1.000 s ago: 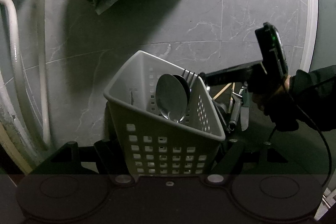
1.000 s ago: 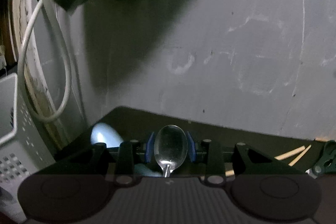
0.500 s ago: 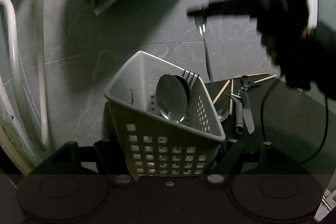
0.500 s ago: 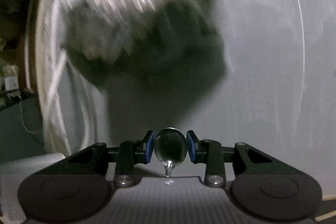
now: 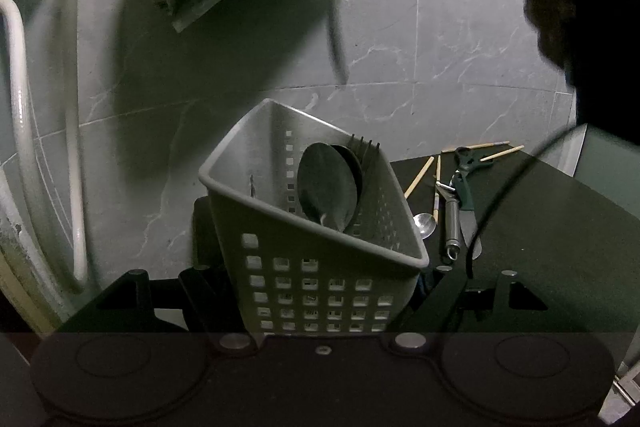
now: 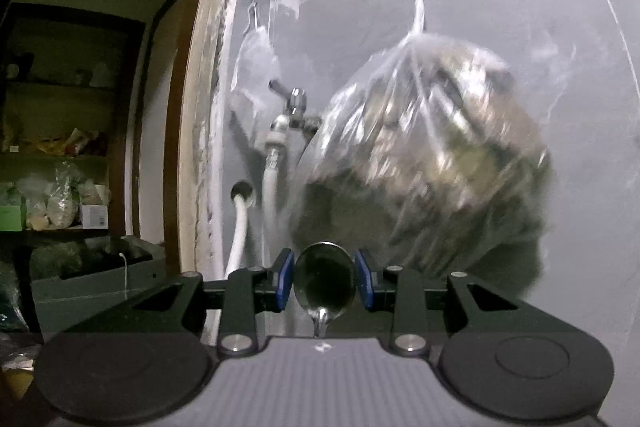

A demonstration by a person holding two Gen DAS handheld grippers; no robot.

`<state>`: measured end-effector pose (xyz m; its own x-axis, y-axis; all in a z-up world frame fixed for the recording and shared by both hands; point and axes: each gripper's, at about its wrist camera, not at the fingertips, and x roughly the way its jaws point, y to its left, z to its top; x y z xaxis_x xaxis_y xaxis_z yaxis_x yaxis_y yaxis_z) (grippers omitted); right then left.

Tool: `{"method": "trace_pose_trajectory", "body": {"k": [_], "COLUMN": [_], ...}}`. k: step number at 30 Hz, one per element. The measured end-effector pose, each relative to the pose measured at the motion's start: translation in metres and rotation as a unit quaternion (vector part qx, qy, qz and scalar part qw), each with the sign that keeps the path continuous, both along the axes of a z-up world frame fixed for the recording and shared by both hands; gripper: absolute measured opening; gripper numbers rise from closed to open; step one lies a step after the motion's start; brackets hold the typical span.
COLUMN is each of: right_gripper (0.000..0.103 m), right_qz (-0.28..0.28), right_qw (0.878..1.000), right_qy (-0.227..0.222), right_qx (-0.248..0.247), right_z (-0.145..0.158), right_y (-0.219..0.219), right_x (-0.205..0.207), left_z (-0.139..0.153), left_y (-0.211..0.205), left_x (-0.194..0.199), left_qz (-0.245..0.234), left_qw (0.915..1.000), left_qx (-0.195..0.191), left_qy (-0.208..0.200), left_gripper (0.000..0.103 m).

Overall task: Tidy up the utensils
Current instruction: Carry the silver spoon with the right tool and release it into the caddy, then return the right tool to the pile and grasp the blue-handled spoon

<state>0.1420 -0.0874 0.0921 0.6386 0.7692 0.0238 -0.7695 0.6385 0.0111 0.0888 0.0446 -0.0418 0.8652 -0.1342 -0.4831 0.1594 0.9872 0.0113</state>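
Dark tabletop (image 5: 560, 247), right half of left-wrist frame: chopsticks (image 5: 418, 172), scissors (image 5: 464, 163), peeler (image 5: 452, 219), knife (image 5: 469, 227), small spoon (image 5: 425, 225) lying flat on it.

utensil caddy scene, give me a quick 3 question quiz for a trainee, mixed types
1. True or false: the right gripper is shut on a spoon.
2. Which of these stands inside the white caddy? A) scissors B) a large spoon C) chopsticks
3. Fill in: the left gripper is shut on the ____.

Key:
1. True. The blue pads press the spoon's bowl from both sides.
2. B. The large spoon stands in the caddy beside a fork; the scissors and chopsticks lie on the dark table.
3. Caddy.
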Motion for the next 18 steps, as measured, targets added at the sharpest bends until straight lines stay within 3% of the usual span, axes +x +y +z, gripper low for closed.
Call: {"method": "trace_pose_trajectory", "body": {"k": [12, 14, 18], "right_gripper": [0.04, 0.058, 0.073], "right_qz": [0.0, -0.001, -0.009], "right_qw": [0.994, 0.993, 0.992], "right_qy": [0.09, 0.096, 0.104], "right_qx": [-0.061, -0.071, -0.067], "right_z": [-0.078, -0.082, -0.082], "right_y": [0.022, 0.019, 0.007], "right_x": [-0.025, -0.03, -0.04], "left_z": [-0.001, -0.001, -0.002], "left_y": [0.002, 0.003, 0.004], "left_x": [-0.001, -0.001, 0.0], "left_qz": [-0.005, -0.006, -0.008], "left_qw": [1.0, 1.0, 0.9999], "left_qx": [-0.003, -0.004, -0.006], "left_qy": [-0.003, -0.003, -0.003], "left_gripper": [0.076, 0.076, 0.076]}}
